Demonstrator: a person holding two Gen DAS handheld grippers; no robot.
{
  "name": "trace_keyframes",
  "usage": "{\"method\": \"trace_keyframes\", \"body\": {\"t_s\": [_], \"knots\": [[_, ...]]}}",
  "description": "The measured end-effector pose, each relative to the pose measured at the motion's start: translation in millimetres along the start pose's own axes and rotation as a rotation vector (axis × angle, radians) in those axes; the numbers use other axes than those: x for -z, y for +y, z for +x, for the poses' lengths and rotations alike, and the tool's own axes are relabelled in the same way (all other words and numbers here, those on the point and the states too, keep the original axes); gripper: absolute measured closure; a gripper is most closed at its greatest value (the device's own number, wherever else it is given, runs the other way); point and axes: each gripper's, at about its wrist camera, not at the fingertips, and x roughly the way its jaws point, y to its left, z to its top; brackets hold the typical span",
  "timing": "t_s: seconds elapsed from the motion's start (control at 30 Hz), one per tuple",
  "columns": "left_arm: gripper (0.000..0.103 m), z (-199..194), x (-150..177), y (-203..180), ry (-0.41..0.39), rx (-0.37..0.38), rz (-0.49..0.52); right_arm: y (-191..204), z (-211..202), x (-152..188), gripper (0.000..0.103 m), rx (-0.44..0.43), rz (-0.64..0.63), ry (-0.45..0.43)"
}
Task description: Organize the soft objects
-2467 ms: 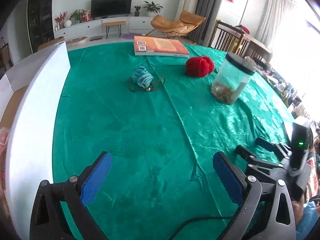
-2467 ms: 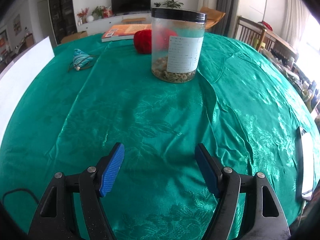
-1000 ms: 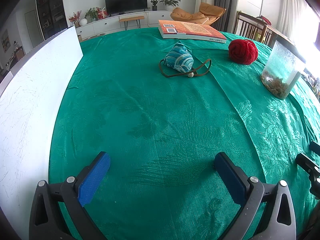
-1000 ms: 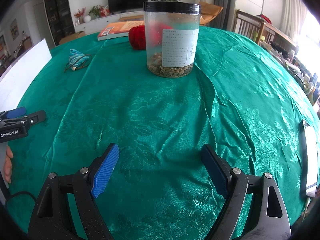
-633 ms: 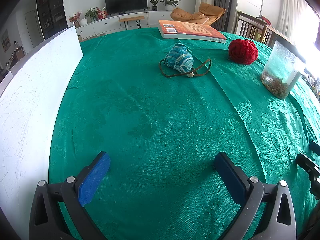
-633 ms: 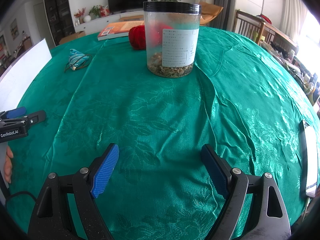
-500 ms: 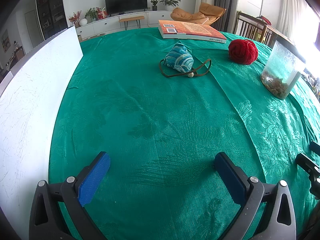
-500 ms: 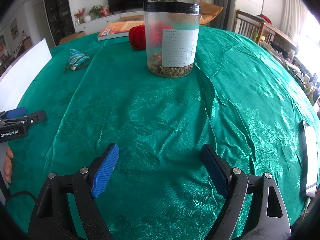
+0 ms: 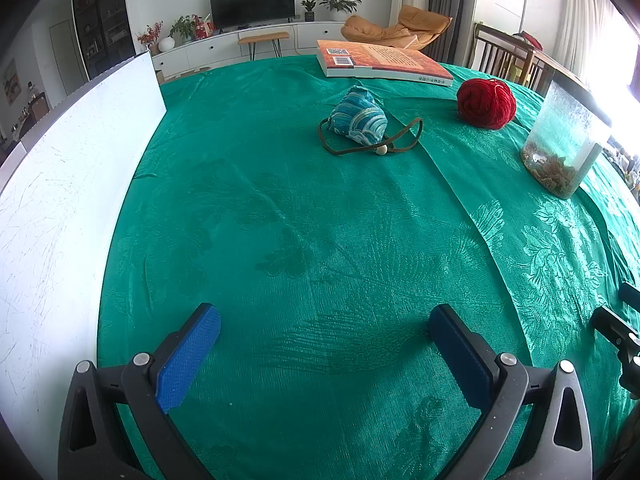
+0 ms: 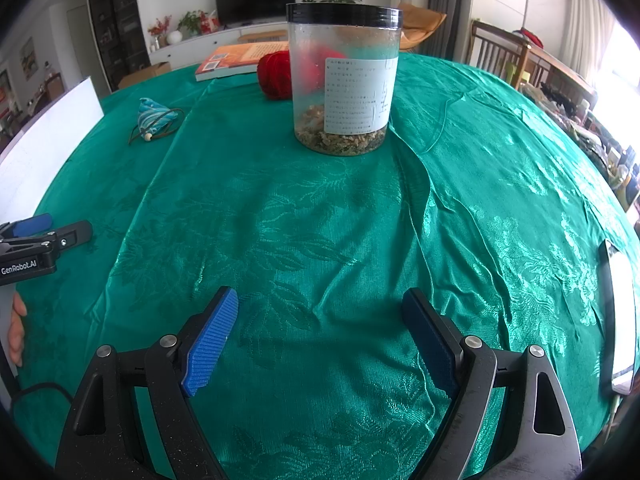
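Covering the worktop (image 9: 320, 240), a green cloth (image 10: 320, 220) carries everything. A white board (image 9: 60, 200) stands along its left edge, a book (image 9: 384, 64) lies far. The jar (image 10: 344, 80) stands right, yarn (image 9: 486, 104) just behind it, the pouch (image 9: 358, 118) left of both. Left gripper (image 9: 324, 356) and right gripper (image 10: 320, 338) hover near, wide, empty.

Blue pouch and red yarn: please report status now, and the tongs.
Left tongs open, empty; right tongs open, empty. Blue pouch and red yarn untouched on green cloth. Jar stands between right tongs and yarn.
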Motion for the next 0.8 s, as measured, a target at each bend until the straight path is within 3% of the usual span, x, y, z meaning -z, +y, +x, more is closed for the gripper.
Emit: {"method": "trace_keyframes", "body": {"t_s": [0.67, 0.8], "knots": [[0.000, 1, -2, -1, 0.003, -0.010, -0.007, 0, 0, 0, 0.016, 0.000, 0.000, 0.000], [0.000, 9, -17, -9, 0.046, -0.004, 0.000, 0, 0, 0, 0.016, 0.000, 0.000, 0.000]]}}
